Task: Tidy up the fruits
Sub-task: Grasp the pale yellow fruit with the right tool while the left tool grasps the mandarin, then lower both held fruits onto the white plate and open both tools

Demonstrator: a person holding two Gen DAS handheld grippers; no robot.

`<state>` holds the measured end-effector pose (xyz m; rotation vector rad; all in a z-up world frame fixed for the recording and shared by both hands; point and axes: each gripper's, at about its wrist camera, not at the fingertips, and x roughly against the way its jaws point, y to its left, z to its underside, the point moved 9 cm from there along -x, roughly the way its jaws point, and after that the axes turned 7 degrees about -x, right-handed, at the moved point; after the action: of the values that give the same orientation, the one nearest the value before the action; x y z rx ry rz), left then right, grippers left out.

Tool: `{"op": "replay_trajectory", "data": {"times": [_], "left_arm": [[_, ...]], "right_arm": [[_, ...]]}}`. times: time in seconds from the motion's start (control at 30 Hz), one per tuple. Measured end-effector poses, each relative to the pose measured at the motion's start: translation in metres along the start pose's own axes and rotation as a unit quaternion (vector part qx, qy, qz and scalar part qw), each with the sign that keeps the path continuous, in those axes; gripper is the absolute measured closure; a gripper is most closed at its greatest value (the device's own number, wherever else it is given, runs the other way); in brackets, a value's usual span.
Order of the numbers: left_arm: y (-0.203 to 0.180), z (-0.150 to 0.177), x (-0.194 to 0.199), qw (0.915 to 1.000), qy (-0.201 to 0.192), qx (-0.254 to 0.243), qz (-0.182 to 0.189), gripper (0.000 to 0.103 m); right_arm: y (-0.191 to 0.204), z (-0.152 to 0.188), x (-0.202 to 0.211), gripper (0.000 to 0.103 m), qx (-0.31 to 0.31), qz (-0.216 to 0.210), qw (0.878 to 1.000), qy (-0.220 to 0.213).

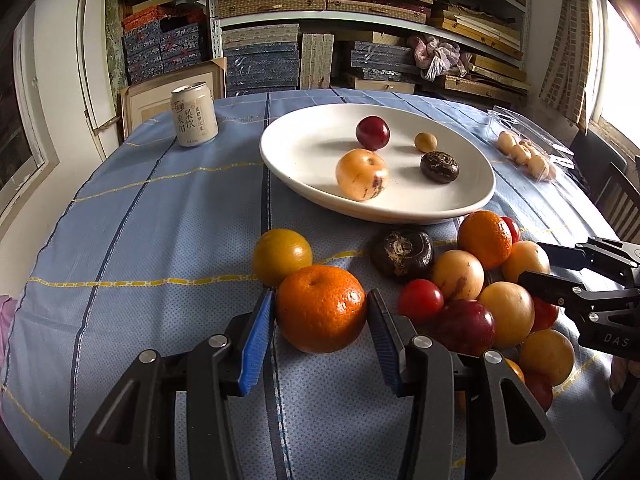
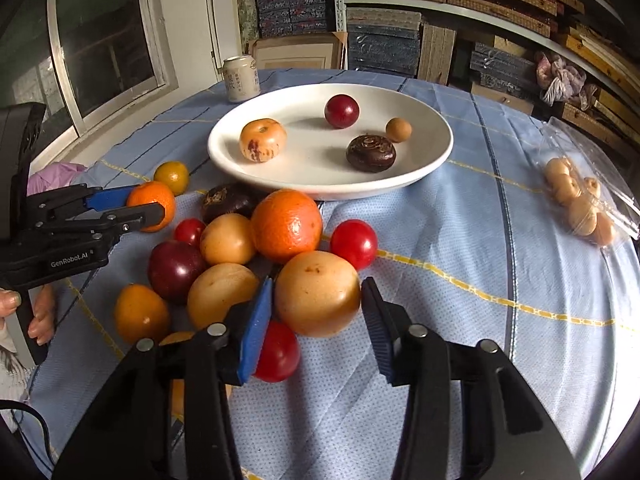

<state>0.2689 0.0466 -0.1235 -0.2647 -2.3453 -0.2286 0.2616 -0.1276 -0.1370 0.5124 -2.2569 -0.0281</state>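
Observation:
A white plate (image 1: 304, 168) (image 2: 312, 176) holds a red plum (image 1: 373, 132), a pale apple (image 1: 362, 174), a small brown longan (image 1: 425, 142) and a dark water chestnut (image 1: 439, 166). A pile of loose fruit lies in front of the plate on the blue cloth. My left gripper (image 1: 320, 312) is shut on an orange (image 1: 320, 314) that rests on the cloth; it also shows in the right wrist view (image 2: 150, 204). My right gripper (image 2: 318, 300) has its jaws around a tan round fruit (image 2: 318, 294), with a small gap at the right pad.
A drink can (image 1: 195, 115) stands at the back left. A clear bag of longans (image 1: 528, 156) (image 2: 580, 204) lies at the right. A yellow fruit (image 1: 282, 256) and a dark water chestnut (image 1: 402, 256) lie close to the held orange. Shelves of boxes stand behind the table.

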Motion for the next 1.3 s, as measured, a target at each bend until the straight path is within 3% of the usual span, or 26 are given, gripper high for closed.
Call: {"op": "replay_trajectory", "data": {"times": [0.23, 0.37, 0.6, 0.8, 0.9, 1.03, 1.1, 1.3], "left_arm": [[0.004, -0.001, 0.001, 0.9997, -0.005, 0.019, 0.012, 0.056], [0.009, -0.007, 0.011, 0.9992, -0.027, 0.030, 0.008, 0.056], [0.017, -0.018, 0.023, 0.9975, -0.049, 0.050, 0.008, 0.056], [0.023, -0.058, 0.026, 0.9976, -0.049, 0.047, -0.010, 0.056], [0.022, -0.092, 0.017, 0.9971, -0.060, 0.041, -0.024, 0.056], [0.023, -0.109, -0.011, 0.9957, -0.053, 0.076, -0.007, 0.056], [0.026, -0.114, -0.027, 0.9958, -0.047, 0.077, -0.014, 0.056], [0.029, -0.112, -0.067, 0.9961, -0.015, 0.087, 0.008, 0.056]], "right_arm": [[-0.010, -0.003, 0.017, 0.059, -0.028, -0.012, 0.999, -0.020], [-0.032, -0.015, 0.040, 0.059, -0.065, -0.014, 0.996, -0.057], [-0.050, -0.018, 0.050, 0.059, -0.095, -0.010, 0.993, -0.071], [-0.043, -0.047, 0.057, 0.059, -0.099, -0.014, 0.991, -0.088], [-0.024, -0.077, 0.046, 0.059, -0.084, -0.017, 0.993, -0.087], [0.001, -0.104, 0.017, 0.059, -0.084, -0.046, 0.992, -0.081], [0.013, -0.109, -0.003, 0.059, -0.086, -0.063, 0.992, -0.069], [0.006, -0.105, -0.040, 0.059, -0.069, -0.039, 0.996, -0.034]]}}
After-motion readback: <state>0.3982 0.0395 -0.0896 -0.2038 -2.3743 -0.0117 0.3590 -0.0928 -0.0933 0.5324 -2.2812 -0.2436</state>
